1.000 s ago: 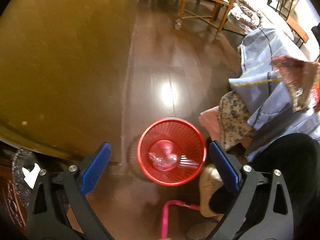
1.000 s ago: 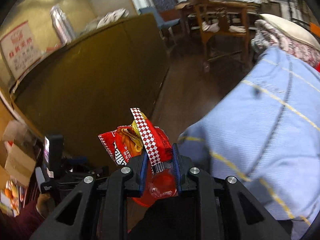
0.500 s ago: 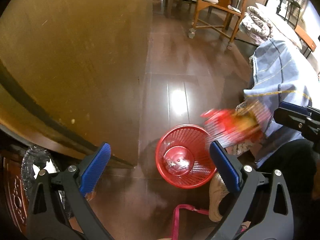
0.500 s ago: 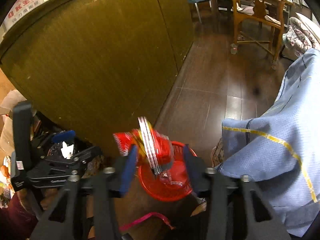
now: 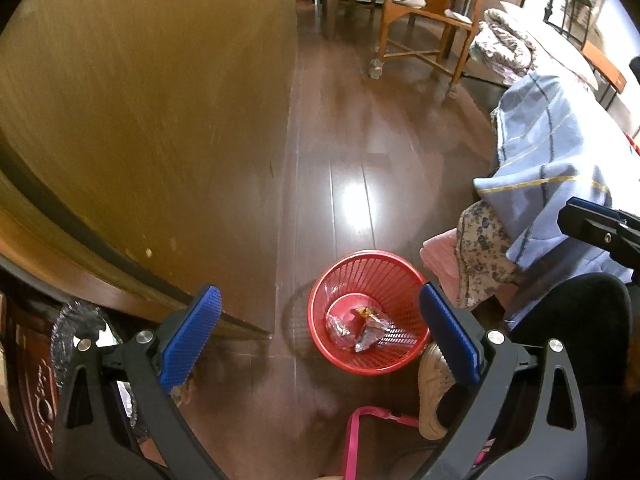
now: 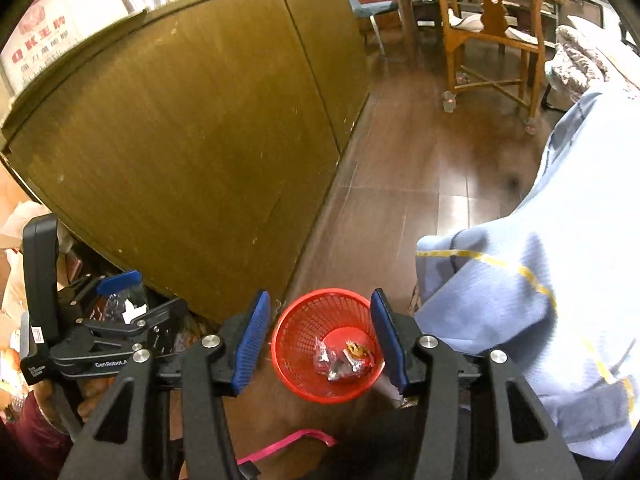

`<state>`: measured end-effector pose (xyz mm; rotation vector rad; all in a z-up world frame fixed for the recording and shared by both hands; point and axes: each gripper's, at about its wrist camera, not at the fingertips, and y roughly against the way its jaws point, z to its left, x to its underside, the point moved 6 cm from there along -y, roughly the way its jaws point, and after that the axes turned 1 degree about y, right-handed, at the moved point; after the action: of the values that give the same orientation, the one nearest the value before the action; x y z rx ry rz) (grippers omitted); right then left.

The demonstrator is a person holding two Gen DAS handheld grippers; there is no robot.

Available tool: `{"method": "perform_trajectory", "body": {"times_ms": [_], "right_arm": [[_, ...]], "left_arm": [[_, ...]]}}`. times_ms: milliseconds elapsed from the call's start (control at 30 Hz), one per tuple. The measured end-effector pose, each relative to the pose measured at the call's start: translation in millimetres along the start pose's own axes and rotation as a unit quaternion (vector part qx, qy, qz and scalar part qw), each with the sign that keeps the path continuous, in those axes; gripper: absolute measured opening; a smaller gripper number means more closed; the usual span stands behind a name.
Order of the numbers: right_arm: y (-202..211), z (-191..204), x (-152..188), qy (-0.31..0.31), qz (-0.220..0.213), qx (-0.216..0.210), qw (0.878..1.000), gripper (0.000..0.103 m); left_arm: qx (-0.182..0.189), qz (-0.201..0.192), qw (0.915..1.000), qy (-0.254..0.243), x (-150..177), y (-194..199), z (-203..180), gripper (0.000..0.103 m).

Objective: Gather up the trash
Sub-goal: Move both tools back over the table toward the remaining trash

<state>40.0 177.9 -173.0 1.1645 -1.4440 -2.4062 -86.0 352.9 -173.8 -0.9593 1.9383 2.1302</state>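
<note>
The red snack wrapper (image 6: 357,354) now lies in the red mesh wastebasket (image 6: 308,332) on the floor, released by the right hand-held gripper (image 6: 320,344), whose jaws have just opened and stand empty; the left hand-held gripper (image 5: 320,340), wide open, holds nothing; further trash isn't visible.

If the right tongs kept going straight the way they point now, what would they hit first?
Probably the red mesh plastic wastebasket, framed between the open right tongs, then the crumpled snack wrappers inside; depth is unclear.
</note>
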Motion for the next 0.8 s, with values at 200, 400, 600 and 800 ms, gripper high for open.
{"method": "perform_trajectory", "body": {"times_ms": [200,400,600,800], "right_arm": [[47.2,-3.9,-3.5,-0.006,-0.054,-0.001,0.999,0.055],[100.2,-24.5,-2.9,-0.02,-0.108,0.0,0.994,0.059],[153.5,-47.5,12.3,-0.044,-0.16,0.004,0.986,0.063],[211.5,-93.2,38.7,-0.076,-0.205,0.03,0.975,0.066]], "left_arm": [[-0.004,-0.033,0.999,-0.029,-9.6,34.7,-22.6,0.095],[-0.005,-0.072,0.9952,-0.066,-14.7,75.8,-58.4,0.095],[0.002,-0.108,0.9886,-0.105,-14.0,114.0,-109.6,0.096],[0.029,-0.129,0.981,-0.142,-12.0,134.7,-172.3,0.096]]}}
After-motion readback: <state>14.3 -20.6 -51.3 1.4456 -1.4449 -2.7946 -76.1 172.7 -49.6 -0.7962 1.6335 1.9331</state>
